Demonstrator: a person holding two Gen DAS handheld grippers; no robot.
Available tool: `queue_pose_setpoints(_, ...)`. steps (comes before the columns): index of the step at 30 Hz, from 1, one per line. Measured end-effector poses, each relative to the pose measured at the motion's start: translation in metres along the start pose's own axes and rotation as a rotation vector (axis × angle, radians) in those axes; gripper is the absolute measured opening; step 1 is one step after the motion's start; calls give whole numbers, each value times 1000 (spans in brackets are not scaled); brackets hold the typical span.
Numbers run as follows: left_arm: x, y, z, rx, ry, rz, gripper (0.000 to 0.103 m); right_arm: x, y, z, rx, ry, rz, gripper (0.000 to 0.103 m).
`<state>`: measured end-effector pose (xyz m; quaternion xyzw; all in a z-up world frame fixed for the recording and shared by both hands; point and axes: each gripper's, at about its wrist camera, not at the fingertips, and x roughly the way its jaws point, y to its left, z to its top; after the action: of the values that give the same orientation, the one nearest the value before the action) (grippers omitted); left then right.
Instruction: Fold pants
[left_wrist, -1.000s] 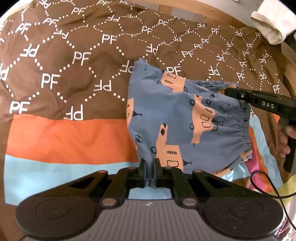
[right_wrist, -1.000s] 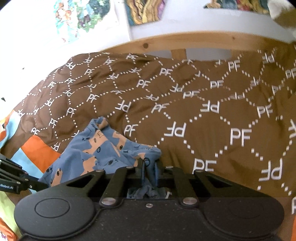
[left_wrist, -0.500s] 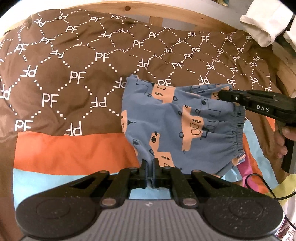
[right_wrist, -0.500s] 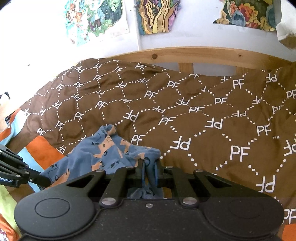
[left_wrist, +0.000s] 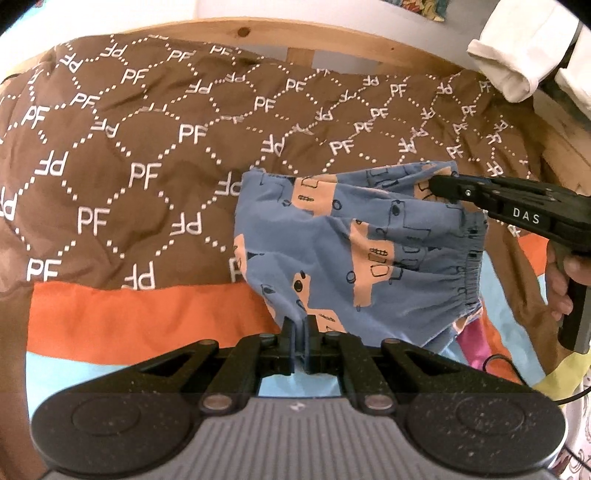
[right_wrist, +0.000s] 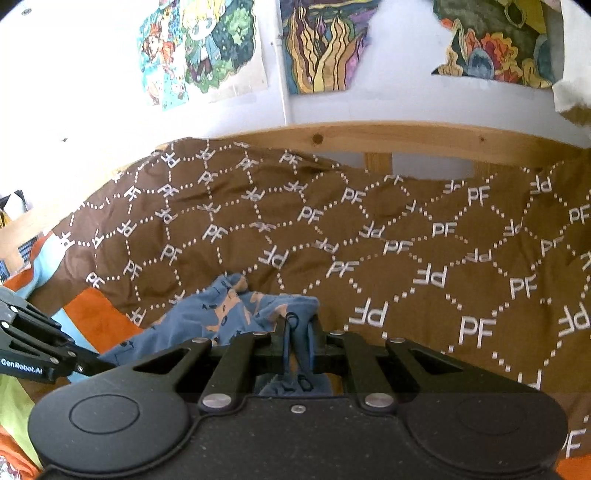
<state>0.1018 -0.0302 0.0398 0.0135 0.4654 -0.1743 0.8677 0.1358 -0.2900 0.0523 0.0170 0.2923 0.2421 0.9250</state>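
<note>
two handheld grippers hold a pair of blue pants with an orange print above a bed; the left gripper has its jaws clenched on a fold of the cloth at the near lower edge, while the right gripper, seen from the left wrist camera reaching in from the right, pinches the far corner of the elastic waistband. from the right wrist camera, the right gripper has its jaws closed tight on bunched blue fabric, with the left gripper visible at the left edge. the pants hang stretched between the two, over a brown bedspread patterned with white letters and bands of orange and light blue. a hand grips the right tool's handle. a wooden bed frame and colourful drawings on the wall stand behind
</note>
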Motion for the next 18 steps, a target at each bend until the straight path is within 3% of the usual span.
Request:
queue_pose_setpoints(8, -6, -10, 18, 33, -70, -10, 4, -5, -9, 21, -8, -61, -31, 8)
queue_pose_setpoints(18, -3, -29, 68, 123, -208, 13, 4, -4, -32, 68, -48, -170, -105, 8)
